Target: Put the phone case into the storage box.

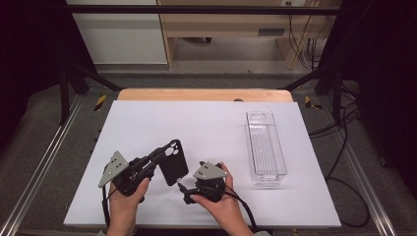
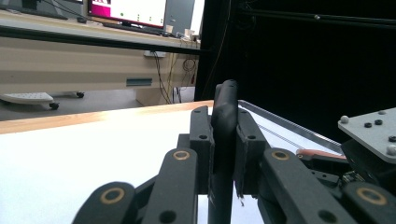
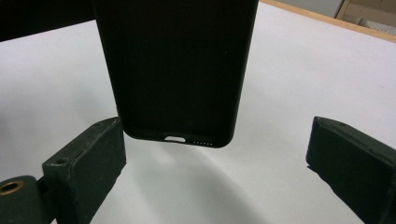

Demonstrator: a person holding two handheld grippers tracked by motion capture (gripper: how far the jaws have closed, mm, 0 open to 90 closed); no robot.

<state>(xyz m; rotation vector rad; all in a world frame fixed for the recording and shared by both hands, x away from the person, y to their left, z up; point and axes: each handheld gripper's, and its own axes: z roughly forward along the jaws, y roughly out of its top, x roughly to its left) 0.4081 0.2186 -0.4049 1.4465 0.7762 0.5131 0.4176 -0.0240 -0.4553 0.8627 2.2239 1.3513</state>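
Observation:
A black phone case (image 1: 173,161) is held tilted above the white table sheet (image 1: 206,123), camera cut-outs at its far end. My left gripper (image 1: 158,156) is shut on its left edge. In the left gripper view the case (image 2: 224,116) stands edge-on between the closed jaws of that gripper (image 2: 225,140). My right gripper (image 1: 185,191) sits just right of the case's near end, open. In the right gripper view the case's lower end (image 3: 175,70), with its port slot, hangs between the wide-open jaws of my right gripper (image 3: 219,151) without touching them.
A long clear plastic tray (image 1: 265,145) lies lengthwise on the right of the sheet. The right gripper's grey plate (image 2: 373,130) shows close by in the left gripper view. Wooden furniture and cables stand beyond the table's far edge (image 1: 204,94).

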